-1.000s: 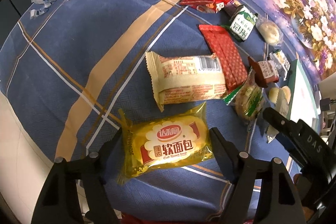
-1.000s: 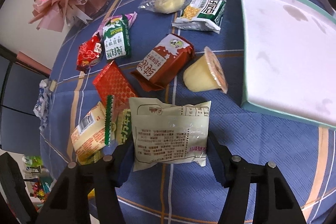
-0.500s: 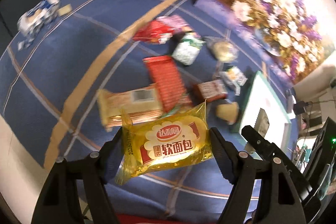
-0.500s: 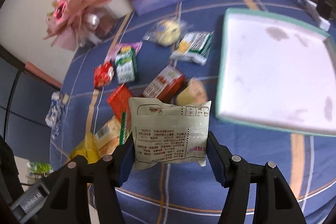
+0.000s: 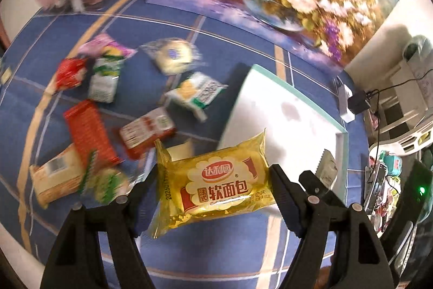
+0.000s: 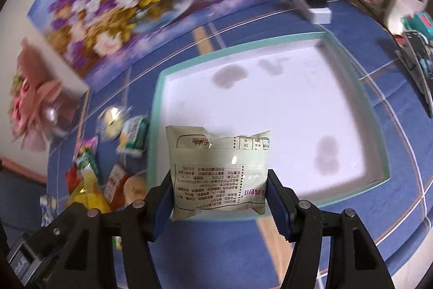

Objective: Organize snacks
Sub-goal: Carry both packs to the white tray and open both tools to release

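The left gripper is clenched on the yellow bread pack, which hangs between its 2 fingers, above the blue cloth and just near of the tray's near-left corner. The right gripper grips a pale packet at both side edges; the packet sits in front of the tray's near rim, its top overlapping the white tray floor.

To the left of the tray, loose snacks lie scattered on the cloth: a red bar, a red-and-white carton, a green-and-white pack, and a clear-wrapped bun.

Motion blur smears most of these, so their labels cannot be read. In the left view, the right gripper's tip and packet edge show only partly at the tray's right rim. In the right view, the yellow pack is half hidden behind the gripper frame.
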A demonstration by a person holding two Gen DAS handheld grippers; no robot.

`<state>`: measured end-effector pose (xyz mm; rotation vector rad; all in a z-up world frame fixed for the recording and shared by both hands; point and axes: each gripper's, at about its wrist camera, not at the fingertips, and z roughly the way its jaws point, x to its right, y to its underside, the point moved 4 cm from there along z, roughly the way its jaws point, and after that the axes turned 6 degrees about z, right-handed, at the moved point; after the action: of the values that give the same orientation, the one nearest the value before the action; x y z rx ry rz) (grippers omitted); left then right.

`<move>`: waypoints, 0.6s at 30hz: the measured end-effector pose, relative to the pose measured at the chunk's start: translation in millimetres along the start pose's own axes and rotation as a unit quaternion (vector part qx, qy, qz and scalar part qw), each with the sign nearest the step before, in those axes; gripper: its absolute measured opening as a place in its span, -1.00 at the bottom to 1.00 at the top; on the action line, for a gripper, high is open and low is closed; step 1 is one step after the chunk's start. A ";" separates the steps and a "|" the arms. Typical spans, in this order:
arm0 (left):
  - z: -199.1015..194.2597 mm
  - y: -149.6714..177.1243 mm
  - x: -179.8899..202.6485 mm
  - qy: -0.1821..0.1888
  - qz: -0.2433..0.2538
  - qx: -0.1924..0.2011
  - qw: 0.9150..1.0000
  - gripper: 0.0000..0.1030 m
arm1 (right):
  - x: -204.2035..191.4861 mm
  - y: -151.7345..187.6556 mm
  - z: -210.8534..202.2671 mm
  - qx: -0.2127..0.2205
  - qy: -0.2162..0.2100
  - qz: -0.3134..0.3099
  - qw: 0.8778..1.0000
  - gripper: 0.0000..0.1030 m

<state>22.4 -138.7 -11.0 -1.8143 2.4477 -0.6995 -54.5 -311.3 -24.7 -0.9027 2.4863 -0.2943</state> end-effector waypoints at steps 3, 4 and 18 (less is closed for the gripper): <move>16.1 -10.0 21.2 -0.005 0.016 0.003 1.000 0.52 | 14.0 -12.7 3.2 0.012 0.023 0.011 1.000 0.28; 22.1 -12.9 26.1 -0.004 0.019 0.002 1.000 0.52 | 16.7 -15.9 6.9 0.015 0.032 0.013 0.999 0.28; 87.4 -30.7 71.7 -0.006 0.053 -0.007 0.999 0.52 | 67.5 -42.5 11.6 0.043 0.145 0.044 0.988 0.28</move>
<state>50.6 -240.9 -60.8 -1.6723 2.5261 -0.6627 -70.7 -387.8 -44.1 -0.7569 2.7448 -0.5305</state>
